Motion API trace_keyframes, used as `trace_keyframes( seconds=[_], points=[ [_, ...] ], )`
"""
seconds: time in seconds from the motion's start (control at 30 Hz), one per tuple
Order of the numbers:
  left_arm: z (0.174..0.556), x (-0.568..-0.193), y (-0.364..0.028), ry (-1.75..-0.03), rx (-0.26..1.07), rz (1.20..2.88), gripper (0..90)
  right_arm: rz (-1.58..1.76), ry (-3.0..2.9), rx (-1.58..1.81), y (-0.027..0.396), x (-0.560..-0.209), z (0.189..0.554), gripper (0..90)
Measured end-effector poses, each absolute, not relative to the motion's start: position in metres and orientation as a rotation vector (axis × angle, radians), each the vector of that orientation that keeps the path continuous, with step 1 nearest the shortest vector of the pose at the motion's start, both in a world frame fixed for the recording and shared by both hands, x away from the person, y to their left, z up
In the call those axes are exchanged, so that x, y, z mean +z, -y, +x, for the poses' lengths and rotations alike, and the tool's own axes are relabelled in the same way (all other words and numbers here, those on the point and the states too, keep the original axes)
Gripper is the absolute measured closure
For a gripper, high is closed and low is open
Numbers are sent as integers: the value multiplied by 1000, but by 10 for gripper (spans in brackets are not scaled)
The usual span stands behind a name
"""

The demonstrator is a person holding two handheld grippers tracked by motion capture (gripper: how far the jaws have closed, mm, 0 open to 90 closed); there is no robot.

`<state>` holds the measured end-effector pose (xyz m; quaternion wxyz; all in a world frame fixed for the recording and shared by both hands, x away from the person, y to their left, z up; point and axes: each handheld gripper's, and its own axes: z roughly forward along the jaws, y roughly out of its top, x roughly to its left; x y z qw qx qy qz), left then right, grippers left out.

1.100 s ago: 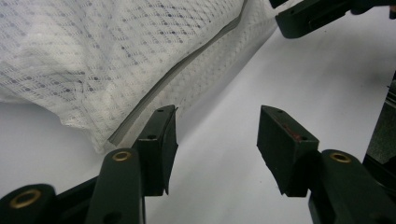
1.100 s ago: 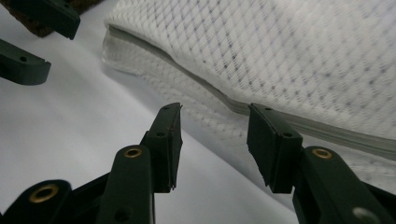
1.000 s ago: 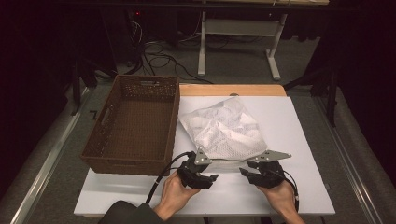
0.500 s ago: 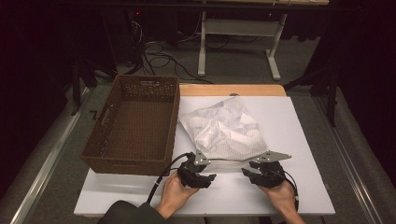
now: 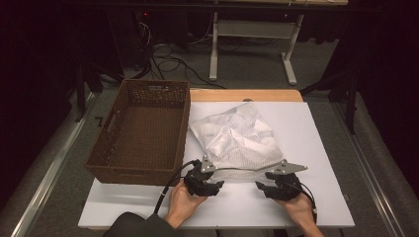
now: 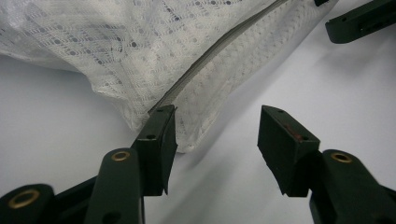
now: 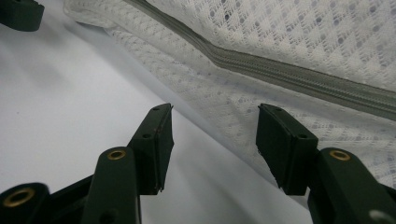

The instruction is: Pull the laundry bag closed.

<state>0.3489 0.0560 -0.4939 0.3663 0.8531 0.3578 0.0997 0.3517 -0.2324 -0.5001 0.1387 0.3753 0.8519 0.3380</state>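
Observation:
A white mesh bag [image 5: 237, 136] stuffed with pale cloth lies on the white table [image 5: 316, 128], its grey zipper [image 7: 280, 74] running along the near edge. My left gripper [image 5: 206, 170] sits at the bag's near left corner. In the left gripper view it [image 6: 217, 116] is open, and the corner [image 6: 187, 126] lies between the jaws, against the left one. My right gripper [image 5: 281, 173] is at the near right edge. Its jaws [image 7: 215, 114] have just been opening and stand apart, with the bag's hem [image 7: 233, 121] between them, unpressed.
A brown wicker basket [image 5: 133, 175] stands on the table's left side, right beside the bag, with nothing in it. Bare white table lies in front of both hands and to the bag's right. Desk legs and cables are on the floor beyond the far edge.

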Motion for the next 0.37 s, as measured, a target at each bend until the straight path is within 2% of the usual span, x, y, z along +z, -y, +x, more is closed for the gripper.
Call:
trace_keyframes(
  seconds=[0.37],
  points=[
    [352,-496,-57,-944,245,2189,457,1060,-2471,983,232,-502,352,425]
  ],
)
